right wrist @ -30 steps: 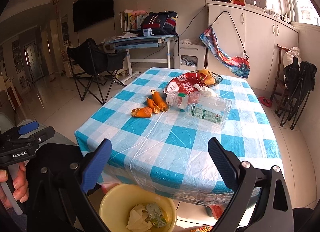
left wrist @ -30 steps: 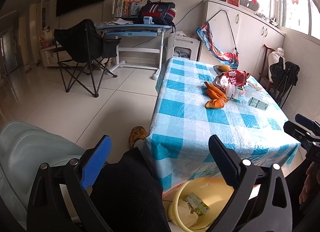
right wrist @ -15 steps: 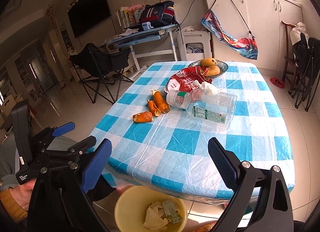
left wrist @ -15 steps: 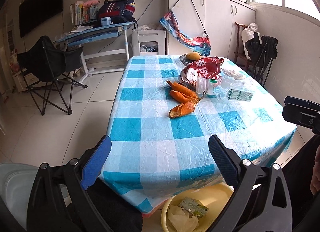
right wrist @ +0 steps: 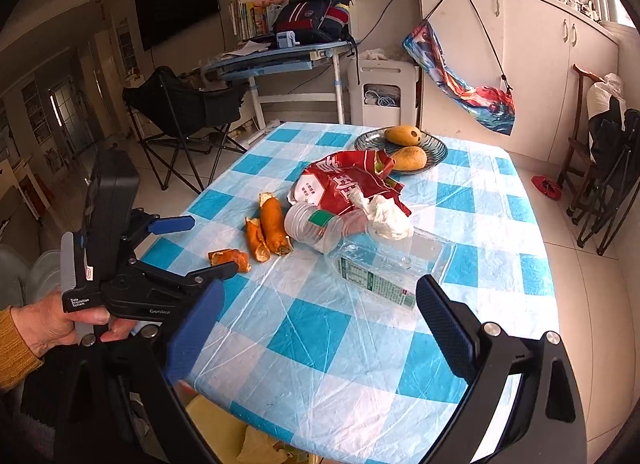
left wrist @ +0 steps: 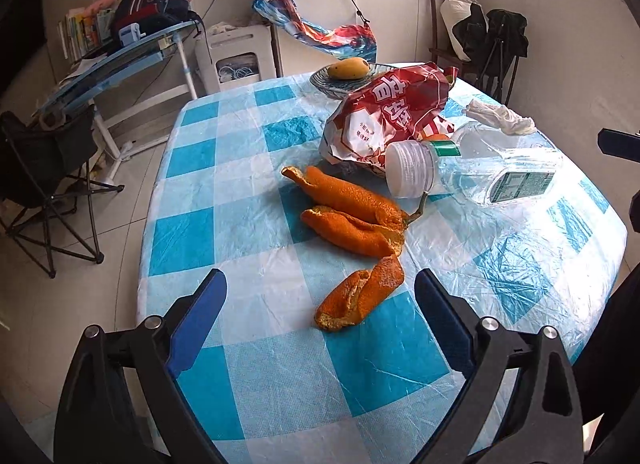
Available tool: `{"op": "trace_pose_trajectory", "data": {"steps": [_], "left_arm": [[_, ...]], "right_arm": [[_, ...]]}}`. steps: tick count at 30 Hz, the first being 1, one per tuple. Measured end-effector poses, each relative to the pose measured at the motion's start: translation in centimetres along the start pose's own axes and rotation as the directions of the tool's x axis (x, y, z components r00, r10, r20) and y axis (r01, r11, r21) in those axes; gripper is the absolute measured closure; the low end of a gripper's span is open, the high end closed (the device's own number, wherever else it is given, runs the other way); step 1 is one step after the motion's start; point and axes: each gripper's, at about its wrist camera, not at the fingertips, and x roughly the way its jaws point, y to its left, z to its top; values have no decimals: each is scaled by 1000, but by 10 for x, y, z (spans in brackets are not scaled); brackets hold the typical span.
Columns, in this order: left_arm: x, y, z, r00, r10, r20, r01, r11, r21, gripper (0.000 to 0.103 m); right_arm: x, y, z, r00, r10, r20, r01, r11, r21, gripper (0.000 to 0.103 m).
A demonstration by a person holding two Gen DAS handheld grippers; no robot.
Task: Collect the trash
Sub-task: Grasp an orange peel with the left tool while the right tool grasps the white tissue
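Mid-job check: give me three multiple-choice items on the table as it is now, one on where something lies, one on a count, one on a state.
1. Where is the orange peel nearest the left gripper?
A. on the tablecloth in front of its fingers
B. in the fruit dish
C. inside the bottle

2. How many mangoes sit in the dish, seen from the right wrist?
A. none
B. two
C. four

3. How is the clear plastic bottle?
A. upright, uncapped
B. on its side, cap on
C. crushed flat

Answers:
1 A, the peel lies on a checked square between the open blue fingers.
2 B, one mango lies behind, another mango in front.
3 B, it lies flat with its white cap facing the peels.
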Motion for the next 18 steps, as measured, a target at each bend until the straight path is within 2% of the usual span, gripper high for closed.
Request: {"op": "trace_pose_trajectory", "data": {"steps": [4, 5, 7, 8, 9, 11, 12, 13, 18], "left_arm": [[11, -1, 4, 997, -65, -34, 65, 998, -7, 25], [13, -2, 3, 997, -70, -45, 70, 998, -2, 35], [16, -5, 1, 995, -75, -63, 76, 997, 15, 45], [15, -7, 1, 996, -73, -56, 75, 997, 24, 54], [14, -8, 0, 995, -81, -53, 82, 996, 31, 58], [12, -8, -1, 996, -80, -45, 81, 996, 28, 76], [12, -6, -1, 996, -83, -42, 84, 996, 17, 80], [11, -4, -1, 995, -91, -40, 92, 996, 1, 84], [11, 12, -4, 988, -152, -31, 149, 985, -87, 87]], "right_arm": [[26, -19, 18, 999, -21, -30, 20, 999, -34, 10], [34, -24, 21, 999, -24, -45, 22, 999, -32, 10], [44, -33, 26, 998, -19, -64, 18, 1000, -11, 10], [46, -38, 27, 998, -6, -68, 7, 1000, 10, 10], [47, -41, 27, 998, 3, -66, -1, 1000, 28, 10], [46, -42, 26, 998, 10, -60, -8, 999, 33, 11], [46, -42, 26, 998, 10, -63, -9, 1000, 25, 14], [47, -42, 26, 998, 12, -67, -11, 1000, 18, 17], [56, -40, 31, 996, 22, -90, -23, 1000, -7, 28]]}}
